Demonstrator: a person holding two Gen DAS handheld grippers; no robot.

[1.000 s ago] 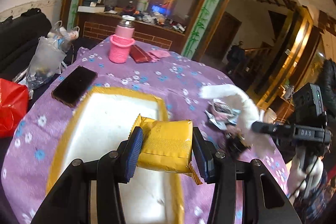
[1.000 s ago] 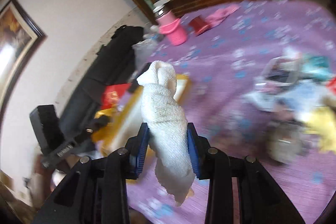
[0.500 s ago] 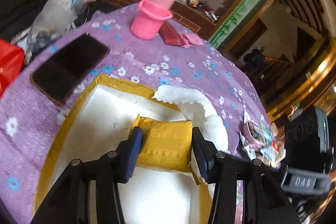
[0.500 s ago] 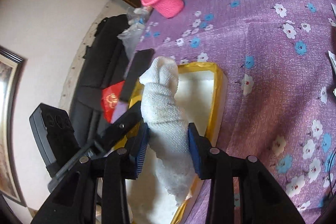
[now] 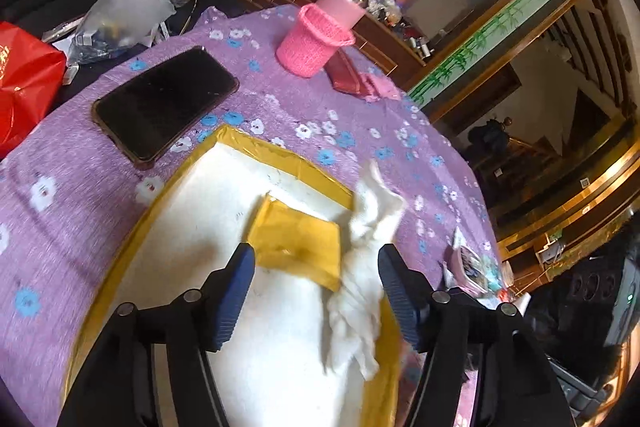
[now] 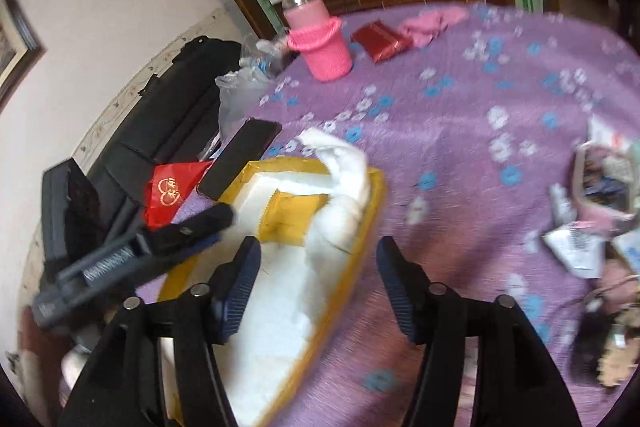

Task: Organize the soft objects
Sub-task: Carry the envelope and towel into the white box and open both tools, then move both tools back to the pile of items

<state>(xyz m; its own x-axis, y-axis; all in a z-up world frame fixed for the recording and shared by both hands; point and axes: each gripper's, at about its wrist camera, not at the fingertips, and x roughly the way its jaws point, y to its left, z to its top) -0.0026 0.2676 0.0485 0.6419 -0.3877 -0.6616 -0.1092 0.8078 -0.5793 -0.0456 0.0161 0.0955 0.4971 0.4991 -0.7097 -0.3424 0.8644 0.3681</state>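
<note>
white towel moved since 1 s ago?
Yes. The white towel left the now-open right gripper and lies along the tray's right rim, beside the yellow packet.

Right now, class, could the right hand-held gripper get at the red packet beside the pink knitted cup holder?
Probably yes: the right hand-held gripper is open and empty, and only bare purple tablecloth lies between it and the red packet.

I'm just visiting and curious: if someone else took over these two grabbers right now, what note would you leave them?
Left gripper: open, holding nothing.
Right gripper: open, holding nothing.
Yellow packet lies in the white tray; white towel lies beside it along the tray's edge.
Done: both are in the tray.
Left: the wrapper pile on the purple cloth, possibly more soft things to sort.
</note>
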